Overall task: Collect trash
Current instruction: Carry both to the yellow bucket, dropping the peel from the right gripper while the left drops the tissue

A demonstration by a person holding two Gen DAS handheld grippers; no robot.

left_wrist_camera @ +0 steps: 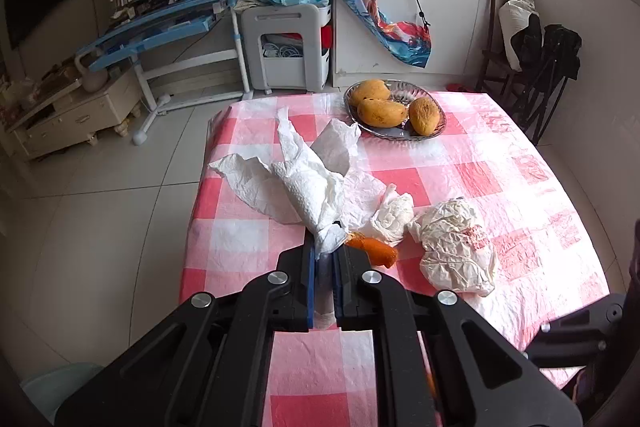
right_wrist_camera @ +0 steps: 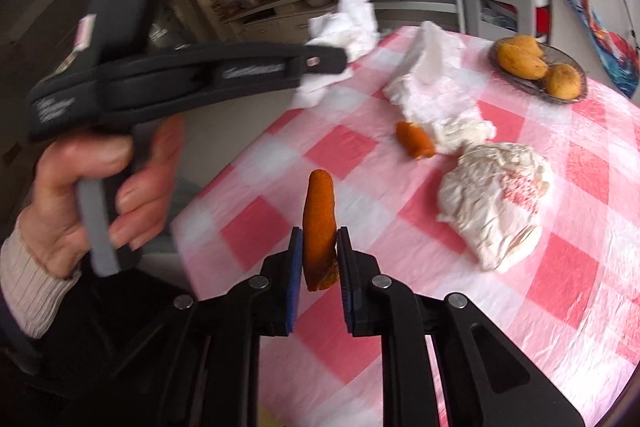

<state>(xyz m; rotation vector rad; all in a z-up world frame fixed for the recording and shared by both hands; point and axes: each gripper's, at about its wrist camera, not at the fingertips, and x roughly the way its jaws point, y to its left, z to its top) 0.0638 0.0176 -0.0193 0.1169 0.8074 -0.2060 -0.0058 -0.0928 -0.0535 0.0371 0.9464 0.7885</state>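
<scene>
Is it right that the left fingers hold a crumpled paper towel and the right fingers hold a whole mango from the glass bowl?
Not quite. The left gripper does clamp the crumpled paper towel, but the right gripper holds a strip of orange peel, not a whole mango. The right wrist view shows this. The mangoes sit in the glass bowl.
</scene>
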